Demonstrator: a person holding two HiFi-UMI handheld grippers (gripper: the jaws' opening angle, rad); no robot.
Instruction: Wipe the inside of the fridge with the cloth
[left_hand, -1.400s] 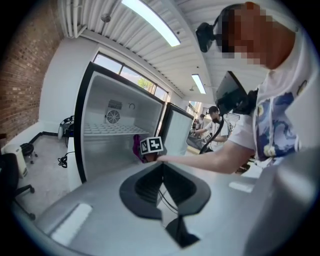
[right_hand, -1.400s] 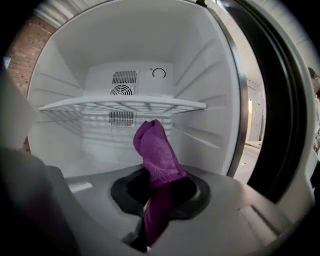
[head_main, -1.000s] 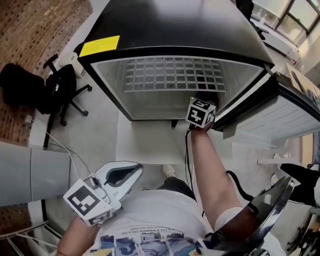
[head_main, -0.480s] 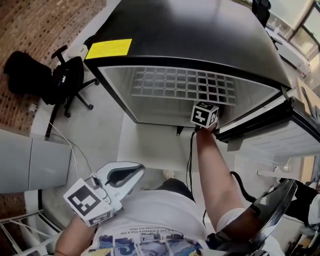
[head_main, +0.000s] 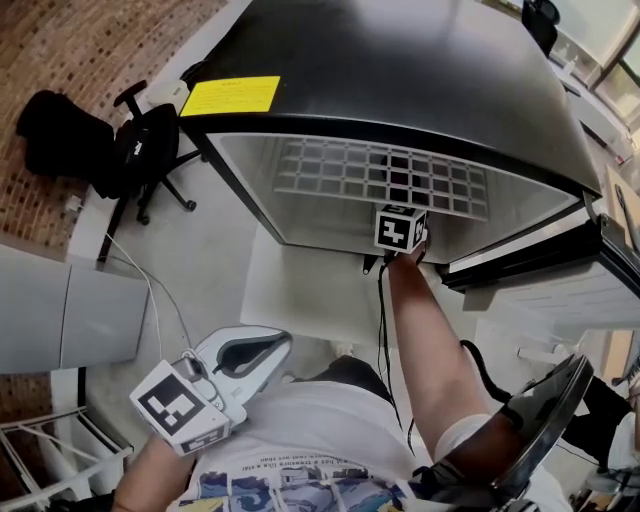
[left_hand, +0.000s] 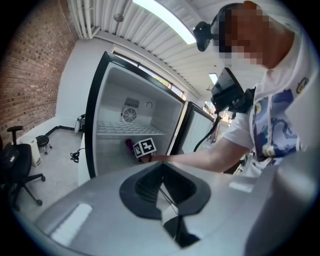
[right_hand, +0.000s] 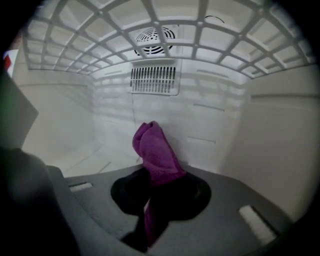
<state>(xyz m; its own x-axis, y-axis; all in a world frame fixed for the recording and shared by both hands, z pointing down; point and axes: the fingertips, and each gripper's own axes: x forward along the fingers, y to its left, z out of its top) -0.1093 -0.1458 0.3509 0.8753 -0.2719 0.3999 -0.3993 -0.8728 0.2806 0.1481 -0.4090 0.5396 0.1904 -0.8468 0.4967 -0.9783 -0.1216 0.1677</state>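
A: Largest entry first?
B: Fridge (head_main: 400, 60), one; black top, white inside; door (head_main: 560, 270) open at its right side; yellow label (head_main: 230, 96), one, at the top's front left corner.
A: Fittings?
B: Wire shelf (head_main: 385, 180), one, spanning the compartment; only the right gripper view shows the back wall, carrying one round fan grille (right_hand: 156, 35), seen through the shelf, above one slotted vent (right_hand: 154, 80).
A: Outside the fridge?
B: Office chair (head_main: 140, 150), one, on the floor off the fridge's left side; head view and left gripper view both show it.
A: Grippers?
B: Two; right gripper (right_hand: 152, 200) reaches in under the shelf's front edge, right of middle, jaws clamped on the cloth; left gripper (left_hand: 162, 192) held by the person's chest, well apart from the fridge, jaws together, nothing between.
A: Cloth?
B: Cloth (right_hand: 155, 155), one, purple; bunched, standing up out of the right jaws before the back wall; contact with that wall cannot be told; head view does not show it; left gripper view shows a sliver beside the marker cube (left_hand: 146, 147).
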